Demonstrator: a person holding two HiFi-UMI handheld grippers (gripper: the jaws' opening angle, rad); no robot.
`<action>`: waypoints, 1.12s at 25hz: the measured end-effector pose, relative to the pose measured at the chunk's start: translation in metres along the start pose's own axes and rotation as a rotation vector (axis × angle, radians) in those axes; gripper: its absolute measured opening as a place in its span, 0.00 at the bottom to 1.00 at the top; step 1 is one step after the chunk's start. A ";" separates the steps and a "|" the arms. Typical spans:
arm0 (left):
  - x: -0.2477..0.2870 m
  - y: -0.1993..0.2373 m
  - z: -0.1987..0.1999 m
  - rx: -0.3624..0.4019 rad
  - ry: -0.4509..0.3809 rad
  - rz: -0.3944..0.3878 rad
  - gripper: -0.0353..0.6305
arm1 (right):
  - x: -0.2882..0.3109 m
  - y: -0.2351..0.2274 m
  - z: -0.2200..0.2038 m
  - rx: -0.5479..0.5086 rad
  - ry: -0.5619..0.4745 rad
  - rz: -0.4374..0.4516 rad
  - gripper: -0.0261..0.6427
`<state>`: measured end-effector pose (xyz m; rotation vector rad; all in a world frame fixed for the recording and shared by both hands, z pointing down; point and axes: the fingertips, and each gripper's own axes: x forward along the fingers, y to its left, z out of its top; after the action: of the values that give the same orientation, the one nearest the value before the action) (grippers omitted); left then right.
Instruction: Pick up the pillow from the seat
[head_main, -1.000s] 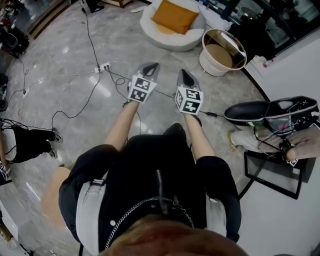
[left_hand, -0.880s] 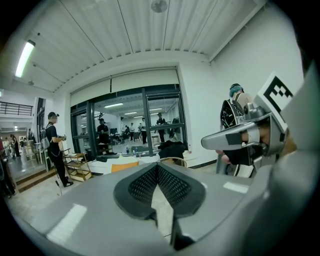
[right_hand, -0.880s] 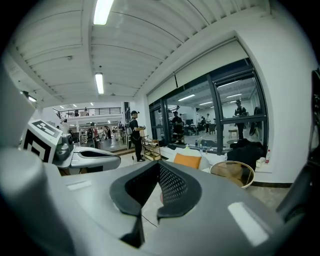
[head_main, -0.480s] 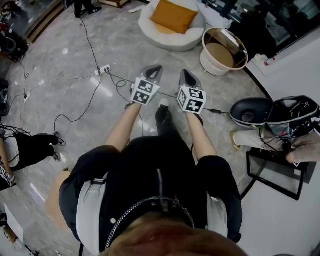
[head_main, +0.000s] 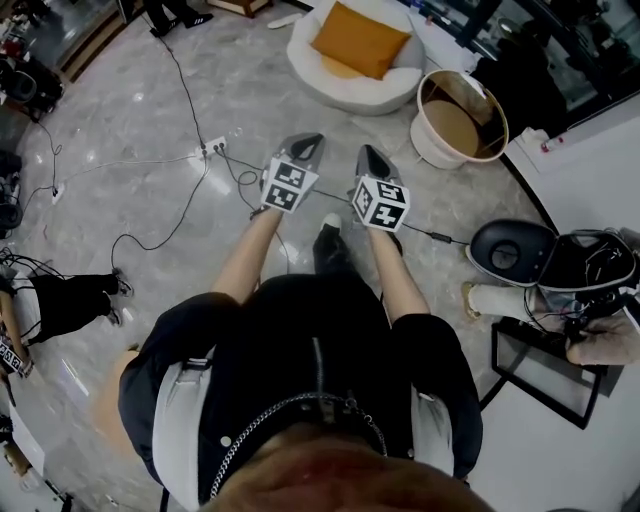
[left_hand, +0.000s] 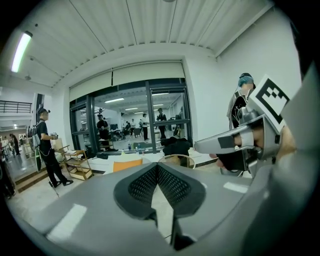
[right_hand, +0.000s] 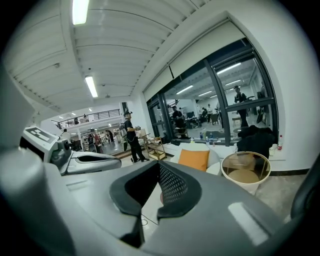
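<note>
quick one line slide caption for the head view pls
Shut and empty, the left gripper and right gripper point toward the orange pillow on the white seat ahead.

Orange pillow (head_main: 360, 41), sq, tilted, on white seat (head_main: 352, 90)

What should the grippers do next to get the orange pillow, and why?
Probably step closer to the seat first. The pillow lies on it, well beyond the left gripper and right gripper, both shut and empty. Opening the jaws can wait until they are near.
</note>
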<state>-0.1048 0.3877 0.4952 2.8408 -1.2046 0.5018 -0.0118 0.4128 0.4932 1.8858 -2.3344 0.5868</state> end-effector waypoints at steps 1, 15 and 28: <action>0.008 0.008 0.002 -0.002 0.004 0.001 0.07 | 0.011 -0.003 0.004 0.003 0.001 0.002 0.04; 0.129 0.120 0.038 -0.037 0.012 0.055 0.07 | 0.167 -0.041 0.073 -0.023 0.023 0.045 0.04; 0.238 0.154 0.053 -0.055 0.048 0.058 0.07 | 0.251 -0.119 0.102 0.001 0.049 0.039 0.04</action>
<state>-0.0427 0.1062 0.4991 2.7393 -1.2755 0.5275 0.0602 0.1258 0.5031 1.8086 -2.3462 0.6302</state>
